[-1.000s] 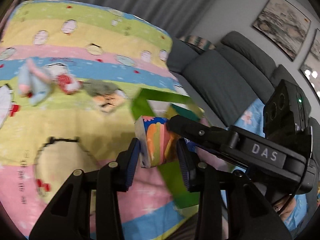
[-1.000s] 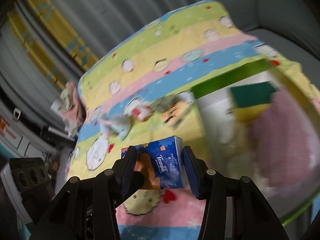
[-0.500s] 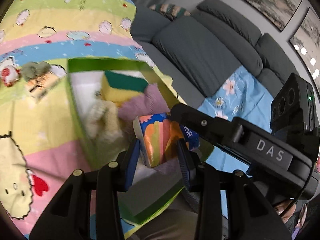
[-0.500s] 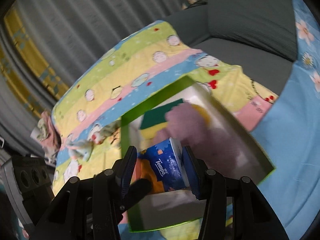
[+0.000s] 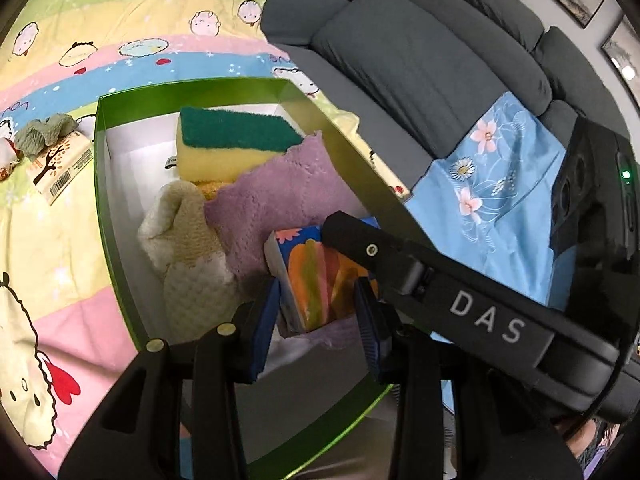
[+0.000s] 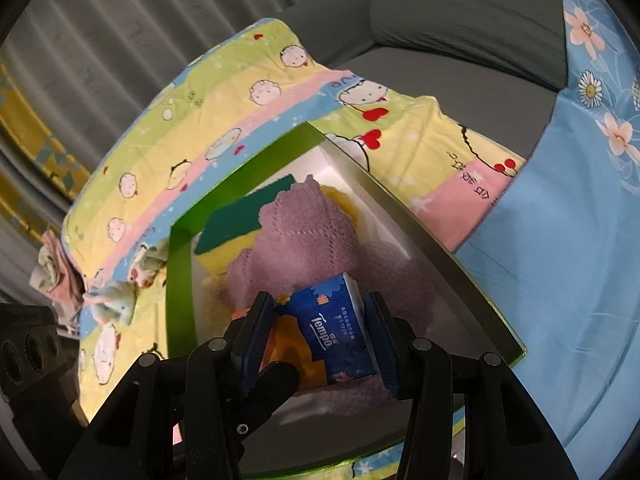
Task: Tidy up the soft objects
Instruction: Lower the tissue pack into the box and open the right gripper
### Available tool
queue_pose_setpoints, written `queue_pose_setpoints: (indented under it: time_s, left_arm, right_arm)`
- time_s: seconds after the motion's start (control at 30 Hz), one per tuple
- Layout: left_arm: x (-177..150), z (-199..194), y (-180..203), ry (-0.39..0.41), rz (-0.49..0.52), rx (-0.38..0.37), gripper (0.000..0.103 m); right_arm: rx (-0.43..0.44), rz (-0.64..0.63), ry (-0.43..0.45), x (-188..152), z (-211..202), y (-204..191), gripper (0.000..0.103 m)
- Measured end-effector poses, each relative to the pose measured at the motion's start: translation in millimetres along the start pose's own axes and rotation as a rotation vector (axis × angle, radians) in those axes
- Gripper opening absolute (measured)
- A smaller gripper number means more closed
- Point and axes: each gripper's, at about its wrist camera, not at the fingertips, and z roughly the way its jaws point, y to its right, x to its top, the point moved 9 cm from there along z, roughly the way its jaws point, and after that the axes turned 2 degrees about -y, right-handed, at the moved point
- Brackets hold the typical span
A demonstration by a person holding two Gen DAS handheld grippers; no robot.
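A blue and orange Tempo tissue pack (image 5: pixel 320 280) (image 6: pixel 336 340) is held between both grippers, low inside the green box (image 5: pixel 100 200) (image 6: pixel 180 280). My left gripper (image 5: pixel 316 320) and my right gripper (image 6: pixel 320 340) are each shut on the pack from opposite ends. The pack hangs over a purple cloth (image 5: pixel 280 192) (image 6: pixel 312 240). A green and yellow sponge (image 5: pixel 232 144) (image 6: pixel 228 228) and a cream cloth (image 5: pixel 188 256) also lie in the box.
The box sits on a striped cartoon blanket (image 5: pixel 120 40) (image 6: pixel 224 100). A grey-green cloth (image 5: pixel 44 132), a small packet (image 5: pixel 60 164) and a pale blue soft toy (image 6: pixel 112 304) lie left of the box. A grey sofa (image 5: pixel 420 60) and blue floral sheet (image 5: pixel 500 200) are at right.
Both grippers carried the tissue pack rightward from over the blanket to over the box, then lowered it inside above the purple cloth. Both stayed shut on it.
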Motion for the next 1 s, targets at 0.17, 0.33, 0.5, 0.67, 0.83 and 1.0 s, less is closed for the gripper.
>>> queue_pose_setpoints:
  time_s: [0.17,0.33,0.5,0.67,0.83,1.0]
  left_arm:
    - [1.0,8.1,-0.8,-0.012,0.011,0.027,0.037]
    - [-0.1,-5.8,-0.6,0.001,0.002,-0.018,0.039]
    - [2.6,-54.7,-19.6,0.108,-0.040,-0.003,0.068]
    - [-6.1,-105.9,-54.8,0.227,-0.044,0.077,0.086]
    - [-26.7,-149.9,-131.5,0.267,-0.083,0.283,0.086]
    - [-61.8,-182.3,-226.2,0.266,-0.218,0.476,0.086]
  right_arm:
    - [-0.025,0.002,-0.006,0.4,5.9,3.5,0.051]
    - [0.037,0.014,0.004,3.2,0.4,0.7,0.061]
    - [0.010,0.000,0.119,13.4,-21.9,-1.2,0.085]
    - [0.027,-0.021,0.217,21.1,-41.2,-15.4,0.088]
    - [0.063,-0.080,0.281,20.4,-54.2,-39.6,0.096]
    - [0.091,-0.134,0.272,13.5,-48.6,-69.3,0.097]
